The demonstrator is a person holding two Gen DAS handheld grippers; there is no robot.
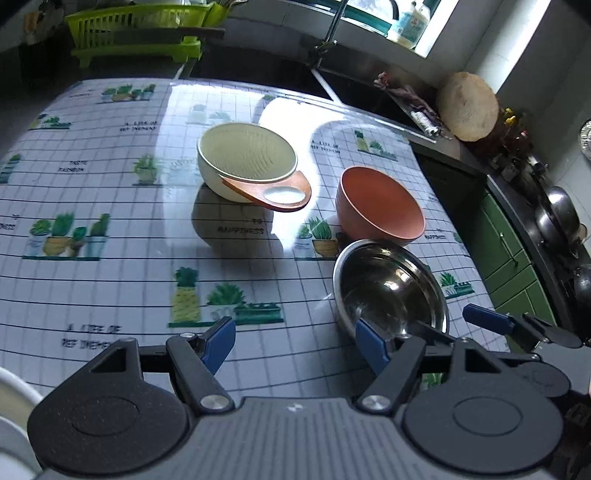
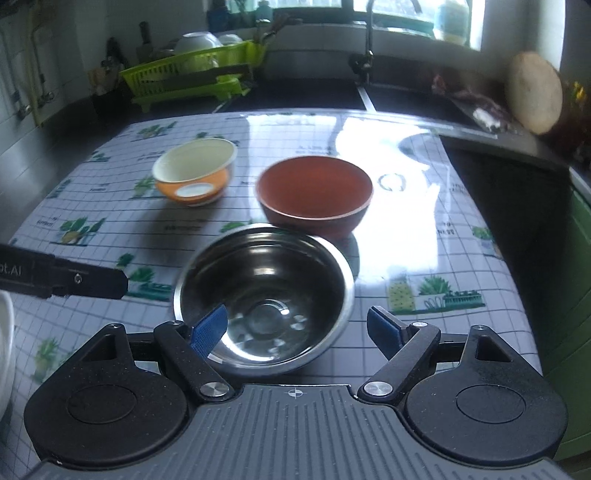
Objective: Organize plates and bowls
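A steel bowl [image 1: 389, 286] [image 2: 264, 291] stands on the table near its front right. Behind it stands an orange-brown bowl [image 1: 380, 206] [image 2: 314, 195]. Farther left a cream bowl [image 1: 245, 158] [image 2: 195, 162] rests tilted on a small orange dish [image 1: 284, 194] [image 2: 192, 190]. My left gripper [image 1: 295, 343] is open and empty over bare tablecloth, left of the steel bowl. My right gripper [image 2: 297, 330] is open with the steel bowl's near rim between its fingers; its left finger [image 2: 208, 328] overlaps the bowl's inside. The right gripper's finger also shows in the left wrist view [image 1: 487, 319].
The table has a plant-print cloth [image 1: 110, 221] [image 2: 424, 229]. A white plate edge [image 1: 14, 406] [image 2: 5, 332] shows at the near left. A green dish rack [image 1: 136, 29] [image 2: 192, 74], sink and tap [image 2: 367, 48] stand behind. Green cabinets [image 1: 509, 251] and pots [image 1: 557, 218] are at the right.
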